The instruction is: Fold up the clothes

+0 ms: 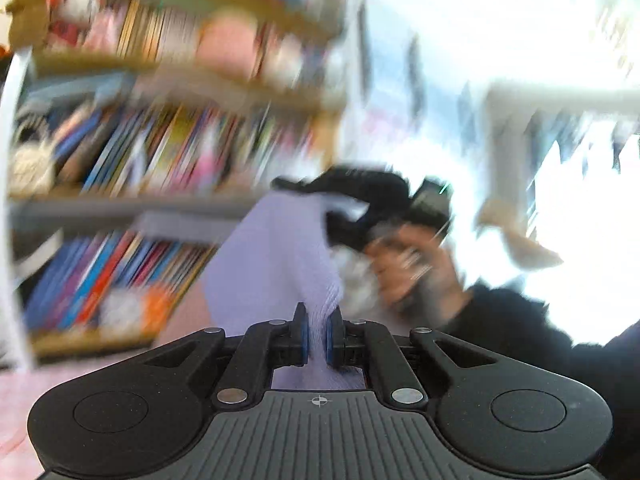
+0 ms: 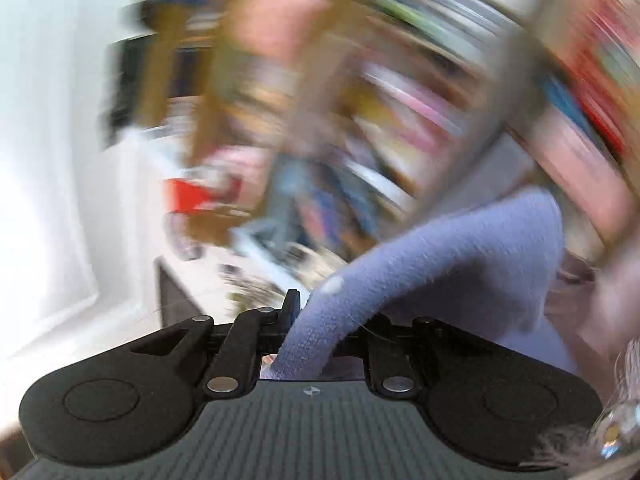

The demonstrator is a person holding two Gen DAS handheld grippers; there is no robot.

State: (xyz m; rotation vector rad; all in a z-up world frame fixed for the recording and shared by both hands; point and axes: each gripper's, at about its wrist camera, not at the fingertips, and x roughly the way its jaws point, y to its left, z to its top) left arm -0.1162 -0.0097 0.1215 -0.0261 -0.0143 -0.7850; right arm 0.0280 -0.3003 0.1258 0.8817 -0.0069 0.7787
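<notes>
Up in the air before the bookshelf (image 1: 120,128) | lavender garment (image 1: 276,248) stretched between both tools | left tool (image 1: 317,336) clamped on one edge | right tool (image 2: 308,320) clamped on another | advice: keep tension even, align corners, lower flat before creasing.

Both grippers (image 1: 317,334) (image 2: 310,320) clamped

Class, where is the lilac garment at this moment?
The lilac garment hangs in the air in front of the bookshelf, pinched in the left gripper and the right gripper.
</notes>
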